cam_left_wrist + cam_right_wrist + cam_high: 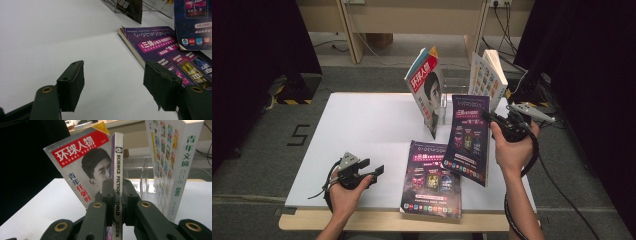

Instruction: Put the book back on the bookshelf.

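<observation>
Work in hand: a purple magazine is being carried toward a clear rack at the back of the table, by my reading to be stood in it.
Right gripper (490,118): clamped on the spine of the held magazine (469,137); the right gripper view shows both pads (108,195) pressed flat on the spine.
Held magazine: off the table, hanging upright from the grip, long axis near vertical, cover toward the person, lower corner above the flat magazine.
Left gripper (374,170): jaws apart, nothing between them; it rests low over the white table (357,125) at the near left.
Key relation: the rack (452,100) lies straight beyond the held magazine, farther from the person. The open slot is the gap between the red-titled magazine (427,90) at left and the thick white book (488,77) at right. The held spine already stands upright, in line with that gap.
Nearer hand: the right, close to the rack; the left is well apart from it.
Flat magazine (432,180): lies at the near edge, long axis running away from the person, to the right of the left gripper.
Count, purple magazines: two, one held and one flat.
Count, leaning in the rack: two, the red-titled magazine and the white book.
Count, grippers: two.
Risk, as I judge: the hanging lower edge could catch the red-titled magazine on the way in.
</observation>
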`<act>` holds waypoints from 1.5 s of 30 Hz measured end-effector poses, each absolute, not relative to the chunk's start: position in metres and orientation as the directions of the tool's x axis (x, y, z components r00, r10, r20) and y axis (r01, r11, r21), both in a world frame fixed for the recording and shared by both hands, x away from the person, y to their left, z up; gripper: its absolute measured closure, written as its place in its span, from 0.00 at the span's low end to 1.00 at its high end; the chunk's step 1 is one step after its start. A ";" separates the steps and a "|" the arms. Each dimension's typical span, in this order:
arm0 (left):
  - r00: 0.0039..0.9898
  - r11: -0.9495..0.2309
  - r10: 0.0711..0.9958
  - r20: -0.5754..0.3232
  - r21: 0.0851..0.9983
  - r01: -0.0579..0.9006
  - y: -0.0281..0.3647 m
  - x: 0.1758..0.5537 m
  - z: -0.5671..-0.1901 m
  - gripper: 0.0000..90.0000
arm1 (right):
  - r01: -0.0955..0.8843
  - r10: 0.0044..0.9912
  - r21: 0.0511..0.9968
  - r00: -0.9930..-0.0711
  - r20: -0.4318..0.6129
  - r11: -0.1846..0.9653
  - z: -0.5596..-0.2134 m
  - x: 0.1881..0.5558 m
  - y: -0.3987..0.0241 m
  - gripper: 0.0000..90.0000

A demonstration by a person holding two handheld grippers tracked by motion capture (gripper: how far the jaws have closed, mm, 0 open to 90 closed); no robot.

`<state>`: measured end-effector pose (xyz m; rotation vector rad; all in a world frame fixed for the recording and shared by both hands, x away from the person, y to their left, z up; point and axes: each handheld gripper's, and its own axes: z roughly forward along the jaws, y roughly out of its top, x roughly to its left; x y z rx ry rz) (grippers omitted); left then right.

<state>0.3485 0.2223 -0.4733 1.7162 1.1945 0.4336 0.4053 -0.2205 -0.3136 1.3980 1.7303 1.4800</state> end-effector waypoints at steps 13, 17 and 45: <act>0.453 -0.048 0.864 -0.222 0.858 0.512 0.224 0.348 -0.472 0.36 | 0.341 0.904 0.936 -0.368 0.218 -0.087 -0.306 0.411 -0.213 0.92; 0.450 -0.049 0.865 -0.221 0.856 0.515 0.225 0.349 -0.473 0.36 | 0.330 0.907 0.940 -0.366 0.208 -0.083 -0.304 0.414 -0.211 0.92; 0.442 -0.041 0.868 -0.225 0.856 0.516 0.227 0.350 -0.476 0.36 | 0.250 0.935 0.965 -0.317 0.157 -0.078 -0.292 0.449 -0.203 0.92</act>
